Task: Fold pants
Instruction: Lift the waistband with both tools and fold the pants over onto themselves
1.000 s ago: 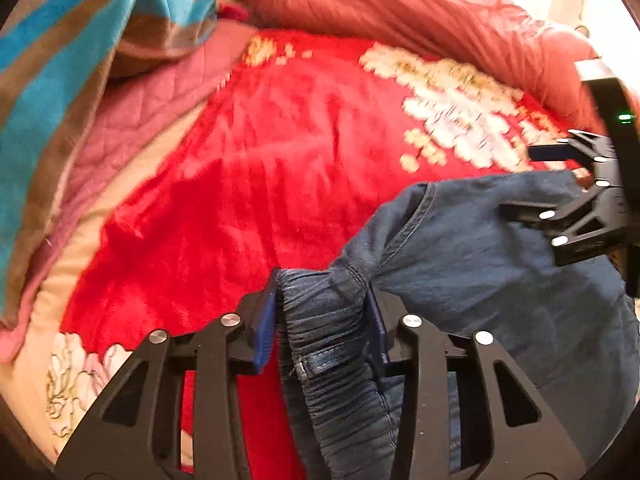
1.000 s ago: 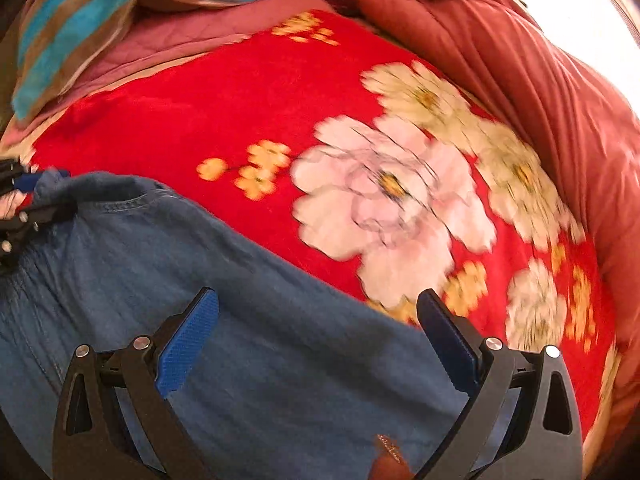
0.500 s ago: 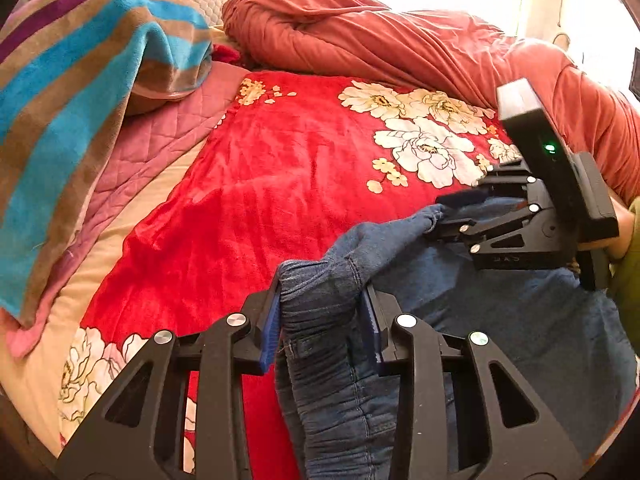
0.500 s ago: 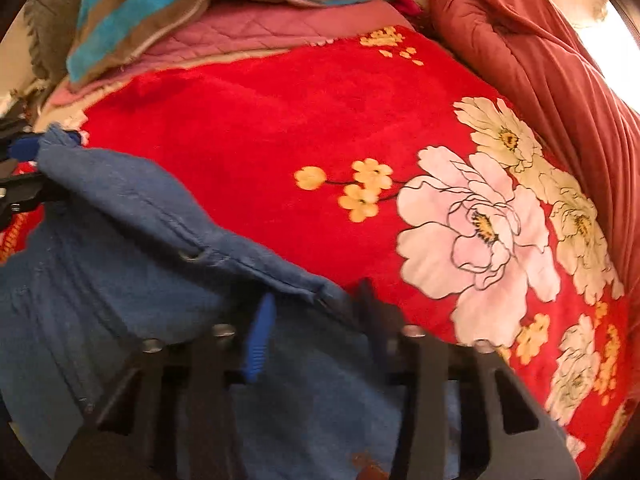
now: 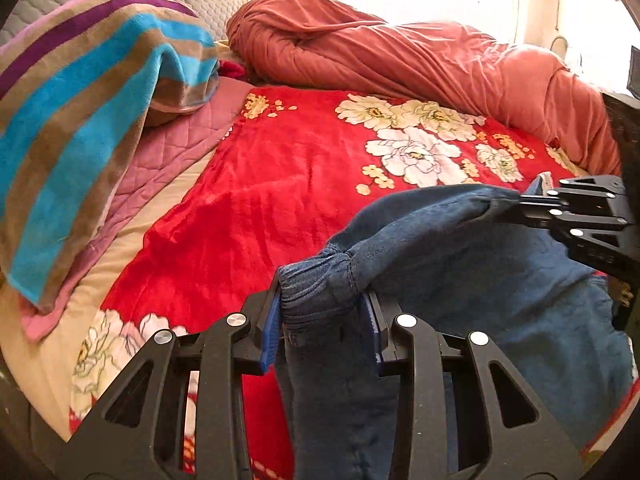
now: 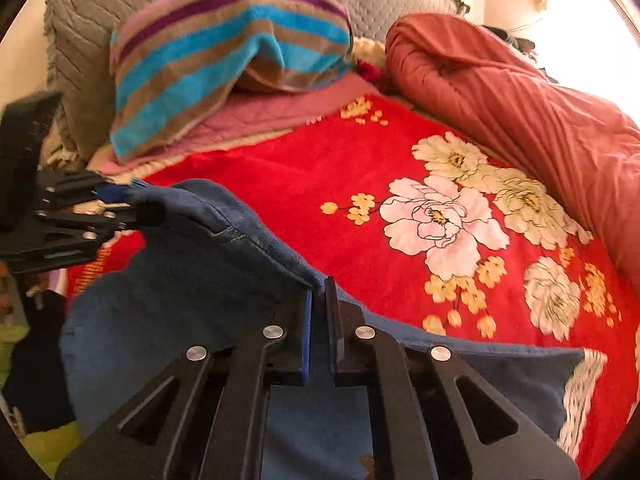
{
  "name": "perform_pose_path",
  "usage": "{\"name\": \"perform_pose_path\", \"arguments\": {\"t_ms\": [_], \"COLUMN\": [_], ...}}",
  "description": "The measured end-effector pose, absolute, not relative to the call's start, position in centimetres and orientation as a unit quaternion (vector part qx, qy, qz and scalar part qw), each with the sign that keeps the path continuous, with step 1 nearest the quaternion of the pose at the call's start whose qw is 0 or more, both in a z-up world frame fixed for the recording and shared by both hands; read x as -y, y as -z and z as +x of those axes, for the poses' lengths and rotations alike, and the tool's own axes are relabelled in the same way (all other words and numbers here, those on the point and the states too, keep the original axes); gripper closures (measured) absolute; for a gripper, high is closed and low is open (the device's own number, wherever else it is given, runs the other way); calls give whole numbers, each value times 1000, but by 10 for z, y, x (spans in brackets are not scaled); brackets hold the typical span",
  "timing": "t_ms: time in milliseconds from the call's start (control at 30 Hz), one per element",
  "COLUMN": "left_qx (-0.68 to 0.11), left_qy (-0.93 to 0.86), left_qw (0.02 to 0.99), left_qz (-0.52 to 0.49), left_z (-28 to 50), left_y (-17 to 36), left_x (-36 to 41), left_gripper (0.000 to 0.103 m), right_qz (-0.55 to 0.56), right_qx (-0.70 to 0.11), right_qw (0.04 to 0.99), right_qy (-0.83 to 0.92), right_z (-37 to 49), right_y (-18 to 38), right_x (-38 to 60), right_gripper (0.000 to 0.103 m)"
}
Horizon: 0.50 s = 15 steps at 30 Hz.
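Note:
Blue denim pants (image 5: 460, 276) hang lifted above a red floral blanket (image 5: 280, 184) on a bed. My left gripper (image 5: 322, 316) is shut on the bunched elastic waistband at one end. My right gripper (image 6: 319, 304) is shut on the pants' upper edge at the other end; it also shows in the left wrist view (image 5: 532, 200). The left gripper shows at the left of the right wrist view (image 6: 120, 200). The cloth (image 6: 200, 300) sags between the two grippers and drapes down toward me.
A striped blue, brown and purple towel (image 5: 80, 112) lies over a pillow at the left. A rolled salmon-red quilt (image 5: 420, 64) runs along the far side. A grey quilted headboard (image 6: 80, 40) stands behind. The pink quilted sheet (image 5: 168, 152) edges the blanket.
My right gripper closed on the pants' edge, having been open a second ago. Both grippers rose and lifted the pants off the blanket.

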State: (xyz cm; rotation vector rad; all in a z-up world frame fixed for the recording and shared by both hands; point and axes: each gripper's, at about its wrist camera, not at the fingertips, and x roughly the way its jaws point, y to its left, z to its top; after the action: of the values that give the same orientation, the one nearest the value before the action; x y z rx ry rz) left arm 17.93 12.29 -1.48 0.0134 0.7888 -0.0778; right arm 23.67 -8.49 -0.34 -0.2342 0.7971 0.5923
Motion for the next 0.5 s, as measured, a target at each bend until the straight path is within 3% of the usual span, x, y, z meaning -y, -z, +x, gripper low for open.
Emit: {"name": "perform_pose_path", "arguments": {"t_ms": [500], "left_qx": [-371], "left_qy": [48], "left_qw": [927], "left_qz": [-1], "left_z": [118], "left_y": [0], "left_x": [-112], "left_gripper": [77], "right_qz": [-99], "right_qx": [-389], "right_qw": [856], "right_qy": [-325], "right_z": [113], "right_y": [-8], "right_x": [84], "right_gripper": [98]}}
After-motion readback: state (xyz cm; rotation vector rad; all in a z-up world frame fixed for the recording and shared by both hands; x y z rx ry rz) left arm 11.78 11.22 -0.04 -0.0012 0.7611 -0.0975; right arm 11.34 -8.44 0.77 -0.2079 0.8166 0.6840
